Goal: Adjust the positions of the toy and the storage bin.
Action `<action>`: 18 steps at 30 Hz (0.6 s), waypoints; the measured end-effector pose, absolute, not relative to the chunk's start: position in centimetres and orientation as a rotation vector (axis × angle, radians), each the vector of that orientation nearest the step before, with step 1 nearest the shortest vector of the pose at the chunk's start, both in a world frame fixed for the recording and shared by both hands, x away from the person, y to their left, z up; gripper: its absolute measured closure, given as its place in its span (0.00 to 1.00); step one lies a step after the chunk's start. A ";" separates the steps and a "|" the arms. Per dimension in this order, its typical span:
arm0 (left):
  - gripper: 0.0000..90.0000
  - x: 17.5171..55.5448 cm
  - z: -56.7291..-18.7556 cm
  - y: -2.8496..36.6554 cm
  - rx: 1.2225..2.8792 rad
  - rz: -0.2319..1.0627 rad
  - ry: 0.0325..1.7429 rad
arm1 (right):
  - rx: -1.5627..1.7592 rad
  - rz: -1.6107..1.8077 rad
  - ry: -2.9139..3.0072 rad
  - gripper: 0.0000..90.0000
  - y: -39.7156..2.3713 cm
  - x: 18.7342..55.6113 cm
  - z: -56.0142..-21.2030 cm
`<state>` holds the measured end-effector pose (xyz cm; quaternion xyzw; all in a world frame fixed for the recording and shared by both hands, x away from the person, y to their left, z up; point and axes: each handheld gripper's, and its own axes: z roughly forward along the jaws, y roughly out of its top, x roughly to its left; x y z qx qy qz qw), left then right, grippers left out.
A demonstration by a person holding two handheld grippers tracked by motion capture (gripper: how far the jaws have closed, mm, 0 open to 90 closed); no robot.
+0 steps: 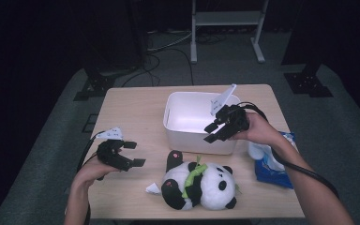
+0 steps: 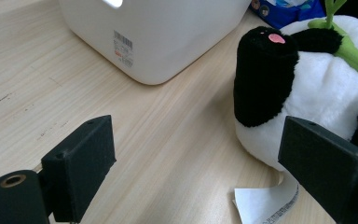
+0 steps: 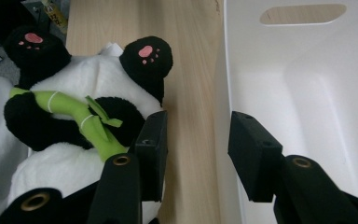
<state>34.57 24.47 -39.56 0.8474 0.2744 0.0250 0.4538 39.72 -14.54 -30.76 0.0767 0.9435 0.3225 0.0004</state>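
Your table [image 1: 136, 112] carries a white bin [image 1: 187, 119] and a panda [image 1: 198, 180]. The bin's front rim sits just below your right gripper [image 1: 213, 132], whose jaws stand part-way apart with nothing between them. The panda lies near and to the right of your left gripper [image 1: 134, 153], whose jaws stand wide apart, empty. A paper tag [image 1: 153, 188] lies beside the panda, below that gripper.

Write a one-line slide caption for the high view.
Right gripper open over the white bin's near rim, left gripper open beside the plush panda lying on the wooden table.
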 end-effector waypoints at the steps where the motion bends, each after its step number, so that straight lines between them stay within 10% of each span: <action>1: 0.11 34.6 -39.6 24.5 2.092 0.062 0.677 | 0.241 1.013 2.963 0.62 -14.5 39.7 -30.8; 18: 0.11 34.6 -39.6 24.9 2.090 0.067 0.684 | 0.148 1.038 3.000 0.55 -13.6 36.8 -31.1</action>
